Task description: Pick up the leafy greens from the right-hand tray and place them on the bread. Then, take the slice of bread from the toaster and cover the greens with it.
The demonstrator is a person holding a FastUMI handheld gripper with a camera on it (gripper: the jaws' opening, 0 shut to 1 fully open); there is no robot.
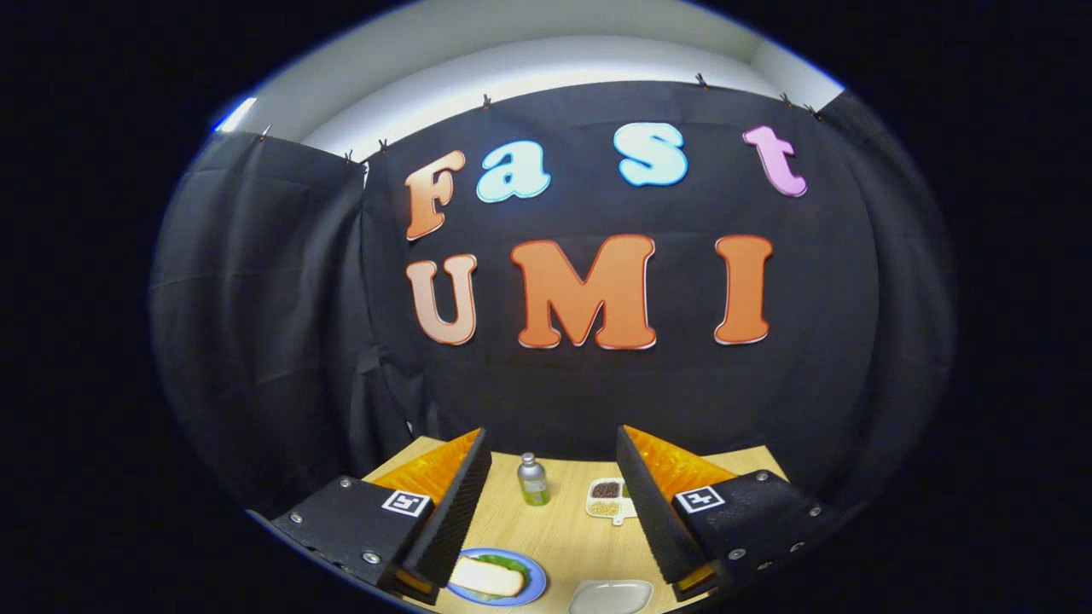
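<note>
Gripper (554, 503) raised above the bench (563, 533), facing the wall, jaws spread, nothing between them. Below: bread (486, 577) over greens (503, 562) on blue plate (533, 588).

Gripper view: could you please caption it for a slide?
Open gripper above table; bread covers greens on plate.

The gripper (554, 490) hangs above the table (563, 533), fingers wide apart with nothing between them. Beyond the plate (533, 588), bare wood runs to the bottle (532, 479), which stands upright. The small dish (609, 499) sits right of the bottle, seemingly apart. The tray (610, 595) lies right of the plate.
</note>
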